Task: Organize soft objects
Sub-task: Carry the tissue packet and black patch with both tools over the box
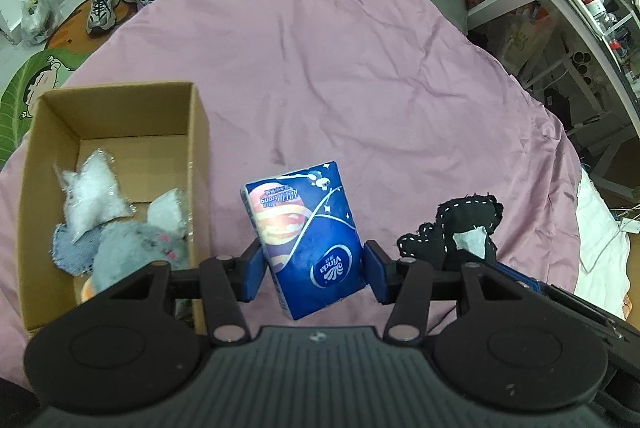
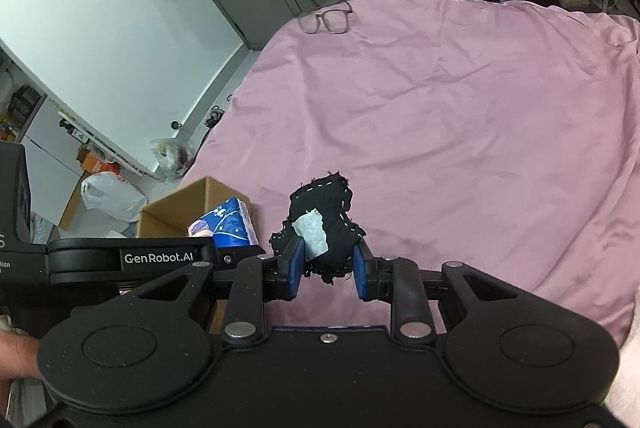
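1. The box point(image 1: 120, 116) has its near end hidden behind the left gripper's body; in the right wrist view only 1 corner point(image 2: 192, 200) shows.
2. The grey plush point(image 1: 136, 252) is partly covered there too.
3. The tissue pack point(image 2: 232, 224) is half hidden.
4. The black cloth's point(image 2: 332, 228) lower end sits between the pads, unseen.

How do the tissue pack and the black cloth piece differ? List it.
The tissue pack is a smooth, glossy blue block with printed graphics; the black cloth piece is a floppy, frayed scrap with white stitching and a white tag.
The tissue pack sits between the left gripper's fingers; the black cloth piece sits in the right gripper.
The tissue pack looks bigger than the black cloth piece.
Both are held above the pink bedspread.
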